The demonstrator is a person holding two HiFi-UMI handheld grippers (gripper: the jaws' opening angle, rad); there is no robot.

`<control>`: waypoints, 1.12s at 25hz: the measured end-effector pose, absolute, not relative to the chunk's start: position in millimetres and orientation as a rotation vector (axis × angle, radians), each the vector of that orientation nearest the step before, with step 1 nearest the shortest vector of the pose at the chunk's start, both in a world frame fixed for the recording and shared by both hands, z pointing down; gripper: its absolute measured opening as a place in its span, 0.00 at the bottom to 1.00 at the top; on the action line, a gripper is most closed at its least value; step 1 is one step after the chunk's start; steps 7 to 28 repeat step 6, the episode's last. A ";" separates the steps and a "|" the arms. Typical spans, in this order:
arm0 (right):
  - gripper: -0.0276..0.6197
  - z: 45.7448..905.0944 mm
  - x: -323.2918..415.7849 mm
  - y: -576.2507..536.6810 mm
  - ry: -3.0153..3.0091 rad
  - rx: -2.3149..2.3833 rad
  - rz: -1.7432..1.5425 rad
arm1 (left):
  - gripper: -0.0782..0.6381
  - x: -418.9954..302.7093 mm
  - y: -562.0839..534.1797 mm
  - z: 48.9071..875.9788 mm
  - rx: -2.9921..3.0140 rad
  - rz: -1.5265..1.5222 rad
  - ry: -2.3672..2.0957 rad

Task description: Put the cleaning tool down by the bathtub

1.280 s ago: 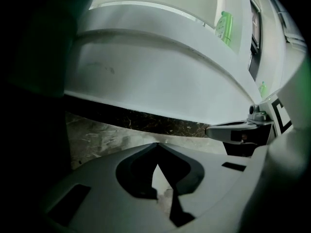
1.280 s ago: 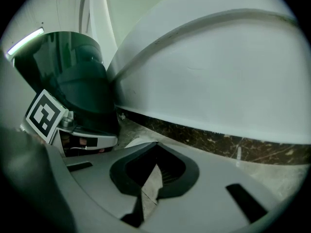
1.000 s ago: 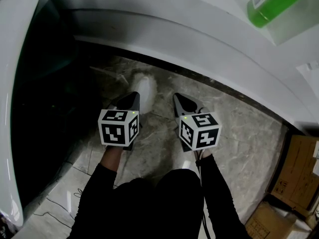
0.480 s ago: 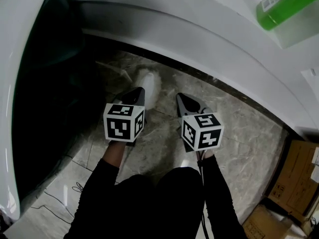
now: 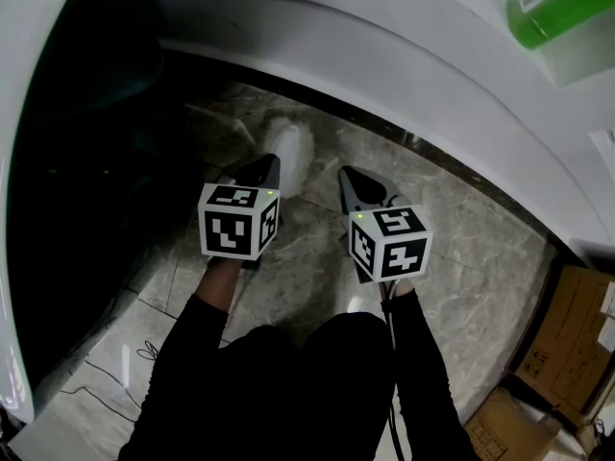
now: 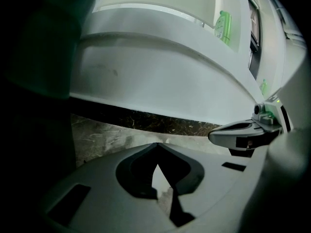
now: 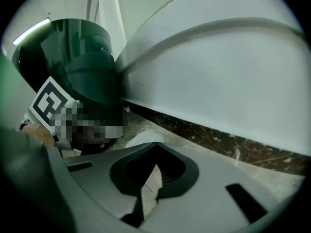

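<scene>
- Hardly anything is seen to have moved since the earlier frames: both grippers are kept low before the bathtub.
- Left gripper and right gripper are closed, with nothing held.
- Cleaning tool is left lying on the floor beside the bathtub, just beyond the left gripper's tip.

At the upper right of the head view we see only part of a green bottle, cut by the top edge. The white cleaning tool is blurred, its near end hidden behind the left gripper. Cardboard boxes run off the lower right.
</scene>
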State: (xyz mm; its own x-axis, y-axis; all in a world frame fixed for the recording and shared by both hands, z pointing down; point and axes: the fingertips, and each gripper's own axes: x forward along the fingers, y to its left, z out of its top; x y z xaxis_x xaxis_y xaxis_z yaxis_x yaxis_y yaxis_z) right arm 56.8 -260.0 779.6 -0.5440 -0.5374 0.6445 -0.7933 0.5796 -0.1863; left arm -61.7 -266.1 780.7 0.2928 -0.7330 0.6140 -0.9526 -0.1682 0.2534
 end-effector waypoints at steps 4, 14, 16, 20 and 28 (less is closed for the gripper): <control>0.04 780.8 56.5 -259.3 -2.274 1.056 0.637 | 0.12 -60.9 -265.0 783.1 1.963 0.466 -1.492; 0.04 781.7 55.8 -258.1 -2.273 1.054 0.640 | 0.12 -61.1 -263.3 784.7 1.961 0.469 -1.489; 0.04 781.7 55.8 -258.1 -2.273 1.054 0.640 | 0.12 -61.1 -263.3 784.7 1.961 0.469 -1.489; 0.04 781.7 55.8 -258.1 -2.273 1.054 0.640 | 0.12 -61.1 -263.3 784.7 1.961 0.469 -1.489; 0.04 781.7 55.8 -258.1 -2.273 1.054 0.640 | 0.12 -61.1 -263.3 784.7 1.961 0.469 -1.489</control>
